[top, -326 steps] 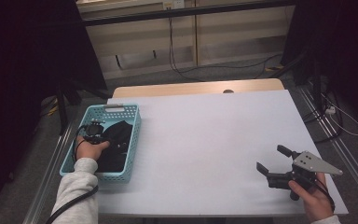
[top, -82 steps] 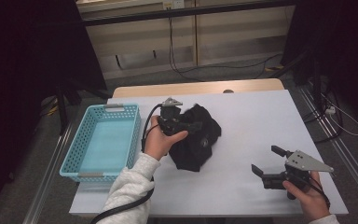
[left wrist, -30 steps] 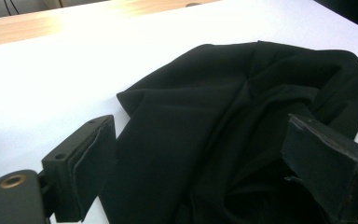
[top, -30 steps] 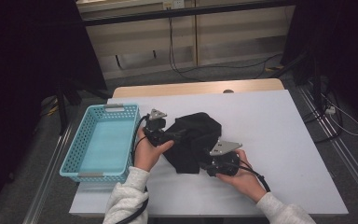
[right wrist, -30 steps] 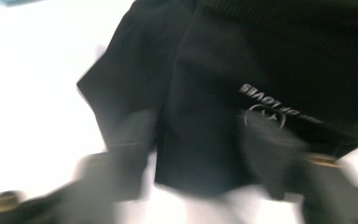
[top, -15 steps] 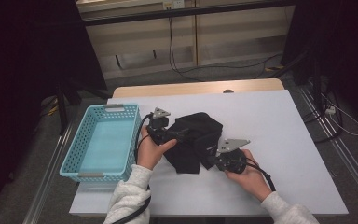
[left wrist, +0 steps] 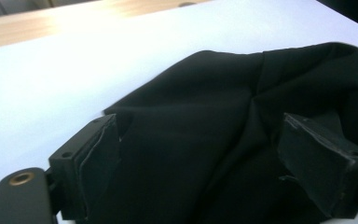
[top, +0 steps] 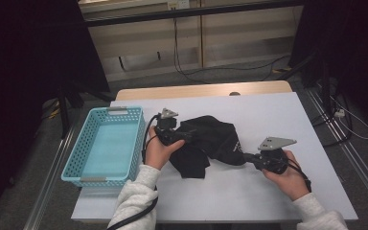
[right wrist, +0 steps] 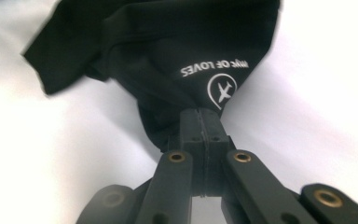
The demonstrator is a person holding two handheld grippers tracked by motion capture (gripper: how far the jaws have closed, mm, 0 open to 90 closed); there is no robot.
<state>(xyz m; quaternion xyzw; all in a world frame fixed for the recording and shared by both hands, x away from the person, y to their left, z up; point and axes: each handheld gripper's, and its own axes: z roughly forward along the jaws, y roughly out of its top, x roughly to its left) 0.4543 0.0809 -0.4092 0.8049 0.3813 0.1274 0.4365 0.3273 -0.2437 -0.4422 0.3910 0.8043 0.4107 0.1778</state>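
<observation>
Looking along our left gripper (left wrist: 200, 158): jaws wide apart, a black cloth (left wrist: 223, 116) bunched between them, folds rising to the right. We cannot tell whether the pads press it. White tabletop (left wrist: 74, 60) beyond, wooden edge (left wrist: 51, 25) farther off.

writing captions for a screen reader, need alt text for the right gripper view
The right claw is shut on a fold of a black garment lying on a white table. The cloth bears a white aeroplane logo with lettering, seen upside down.
</observation>
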